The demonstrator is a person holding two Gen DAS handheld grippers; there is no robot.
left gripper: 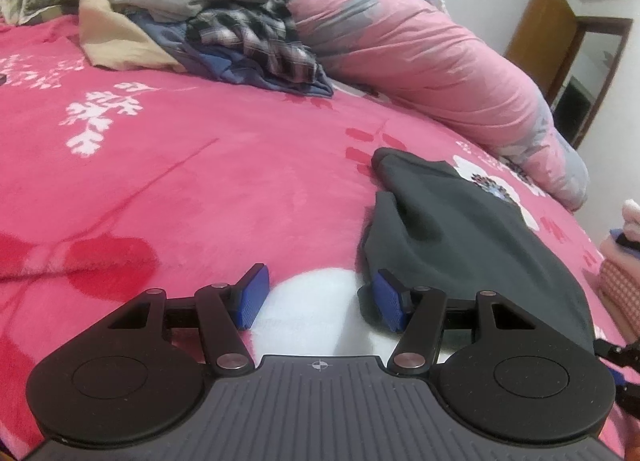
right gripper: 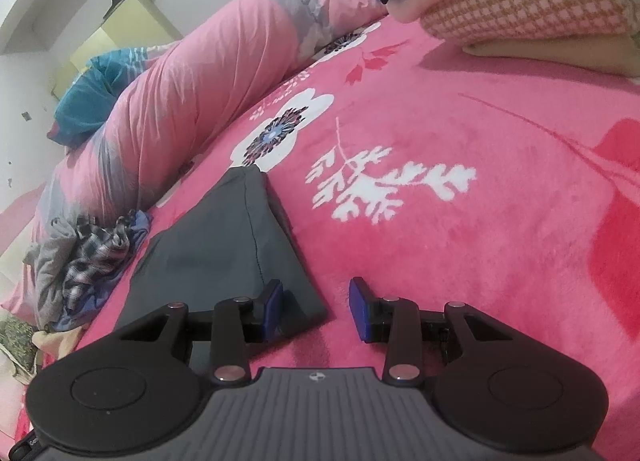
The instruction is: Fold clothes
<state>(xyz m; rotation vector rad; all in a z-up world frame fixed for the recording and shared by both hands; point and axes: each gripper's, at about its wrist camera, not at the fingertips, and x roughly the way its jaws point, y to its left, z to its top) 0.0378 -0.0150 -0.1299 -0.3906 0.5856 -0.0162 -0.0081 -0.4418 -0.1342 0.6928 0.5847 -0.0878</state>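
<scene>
Left wrist view has the left gripper (left gripper: 320,303) with jaws apart beside the grey garment (left gripper: 460,229) on the bed (left gripper: 200,181), right gripper (right gripper: 316,311) likewise gaping at its corner; best pinch both layers squarely before lifting.

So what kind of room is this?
Most likely a bedroom: a bed with a pink flowered blanket, a rolled pink quilt along its far side, and a heap of unfolded clothes waiting on top.

Pink floral blanket (left gripper: 200,181); rolled pink-grey duvet (left gripper: 420,61); brown door (left gripper: 540,29).
</scene>
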